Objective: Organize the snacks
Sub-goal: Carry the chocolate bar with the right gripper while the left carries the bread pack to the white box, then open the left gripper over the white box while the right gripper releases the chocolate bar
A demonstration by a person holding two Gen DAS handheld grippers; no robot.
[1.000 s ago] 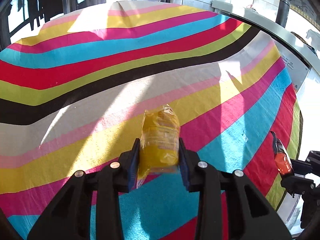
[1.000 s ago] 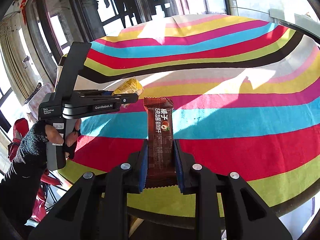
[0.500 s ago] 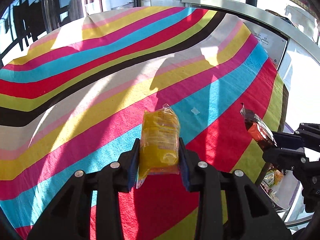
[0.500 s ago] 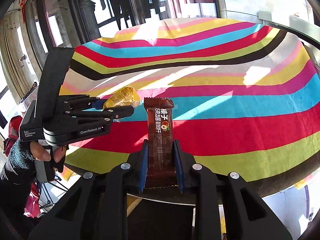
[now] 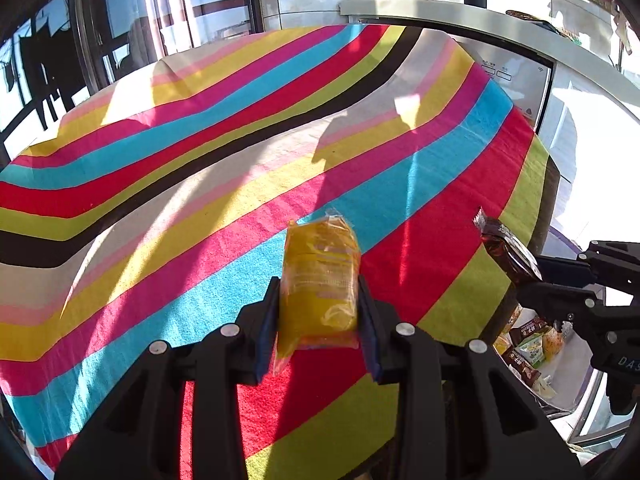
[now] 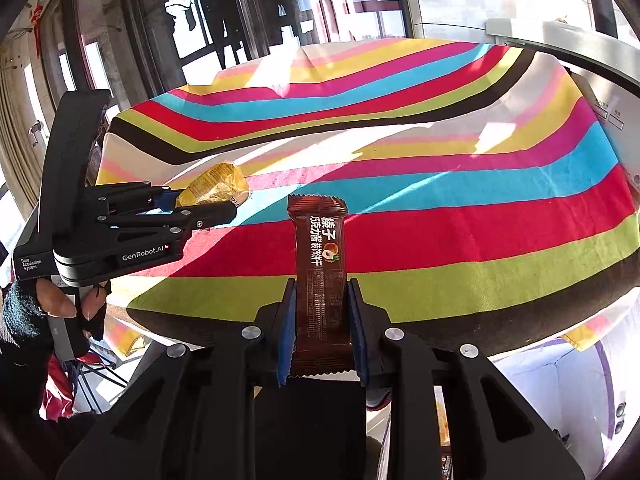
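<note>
My left gripper point(image 5: 320, 300) is shut on a yellow snack packet point(image 5: 320, 276), held above the striped tablecloth point(image 5: 200, 168) near its front edge. The packet also shows in the right wrist view point(image 6: 214, 189), between the left gripper's fingers point(image 6: 200, 216). My right gripper point(image 6: 320, 320) is shut on a brown chocolate wafer bar point(image 6: 320, 256) with white lettering, held upright past the table's front edge. The bar also shows at the right of the left wrist view point(image 5: 506, 250).
A container with several snack packets point(image 5: 528, 348) sits below the table edge at the right of the left wrist view. A white appliance point(image 5: 516, 80) stands behind the table. Windows and dark frames line the far side. A white and purple box point(image 6: 560, 380) is below the table.
Both grippers have pulled back toward the table's front edge with their snacks held. More of the container below the edge has come into the left wrist view.
</note>
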